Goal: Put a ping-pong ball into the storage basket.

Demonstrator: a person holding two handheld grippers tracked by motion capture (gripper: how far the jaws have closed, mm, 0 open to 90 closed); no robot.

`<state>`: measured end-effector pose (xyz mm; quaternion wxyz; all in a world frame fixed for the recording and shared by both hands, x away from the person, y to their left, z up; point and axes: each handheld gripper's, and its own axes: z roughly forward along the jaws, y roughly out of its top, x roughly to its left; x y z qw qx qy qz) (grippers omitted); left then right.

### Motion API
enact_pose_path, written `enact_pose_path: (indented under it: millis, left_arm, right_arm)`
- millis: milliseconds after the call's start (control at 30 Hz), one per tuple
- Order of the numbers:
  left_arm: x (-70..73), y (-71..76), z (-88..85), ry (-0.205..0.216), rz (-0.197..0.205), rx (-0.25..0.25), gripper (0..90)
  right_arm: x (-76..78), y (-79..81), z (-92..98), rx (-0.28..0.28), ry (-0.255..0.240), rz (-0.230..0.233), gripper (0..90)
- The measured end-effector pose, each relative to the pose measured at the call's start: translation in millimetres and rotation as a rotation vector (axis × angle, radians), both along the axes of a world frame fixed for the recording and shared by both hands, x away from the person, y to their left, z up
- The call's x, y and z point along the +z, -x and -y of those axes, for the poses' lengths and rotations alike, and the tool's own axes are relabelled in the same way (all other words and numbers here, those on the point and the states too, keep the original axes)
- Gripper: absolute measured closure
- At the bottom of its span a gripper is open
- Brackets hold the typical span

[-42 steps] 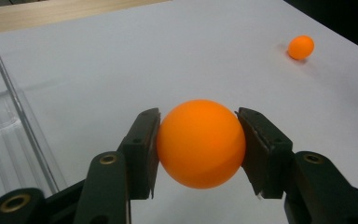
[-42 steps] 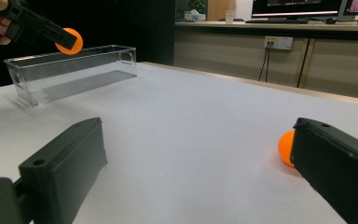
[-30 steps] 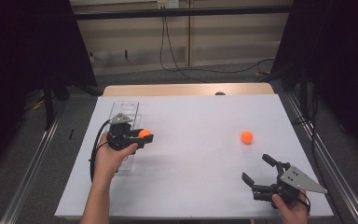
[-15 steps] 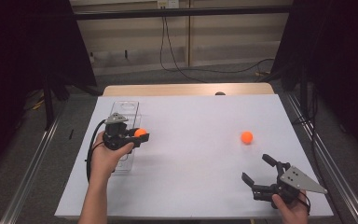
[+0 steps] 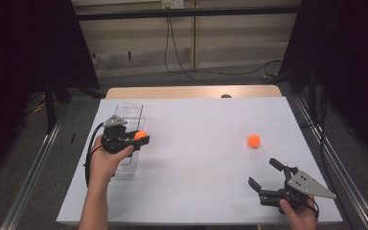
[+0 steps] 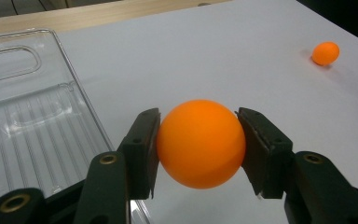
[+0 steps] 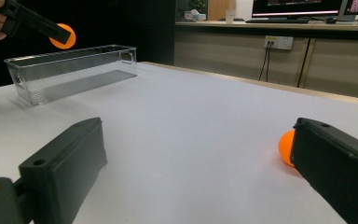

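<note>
My left gripper (image 5: 143, 139) is shut on an orange ball (image 5: 139, 134), with both pads pressed on the ball's (image 6: 200, 142) sides. It hangs in the air by the right wall of a clear plastic bin (image 5: 127, 115), higher than the bin's (image 7: 70, 70) rim. A second orange ball (image 5: 253, 140) lies on the white table at the right. My right gripper (image 5: 262, 172) stands open low over the table's front right corner. That ball (image 7: 285, 147) sits beyond it, partly hidden behind its right jaw.
The white table (image 5: 196, 158) ends at a wooden strip (image 5: 191, 92) at the back. The bin (image 6: 28, 116) looks empty, with a ribbed floor and a handle slot. Dark curtains and metal rails flank the table, and cables lie on the floor behind it.
My left gripper has drifted slightly left toward the bin, still holding the ball. The right gripper and the loose ball have not moved.
</note>
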<state>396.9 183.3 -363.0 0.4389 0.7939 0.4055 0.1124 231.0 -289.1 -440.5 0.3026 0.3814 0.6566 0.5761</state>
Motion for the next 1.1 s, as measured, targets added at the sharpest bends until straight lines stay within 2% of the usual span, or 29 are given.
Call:
enact_pose_path:
  millis: [133,1000,1100]
  left_arm:
    - [0.1,-0.1,-1.5,0.007,0.003,0.009,50.6]
    - [-0.7,-1.5,-10.5,-0.017,0.009,0.035,50.7]
    - [-0.8,-1.6,-11.7,-0.006,0.008,0.04,50.6]
  right_arm:
    - [0.0,0.0,0.1,0.001,0.004,0.002,2.8]
    - [0.0,0.0,0.0,0.002,0.004,0.0,2.8]
    - [0.0,-0.1,0.0,0.002,0.004,0.0,2.8]
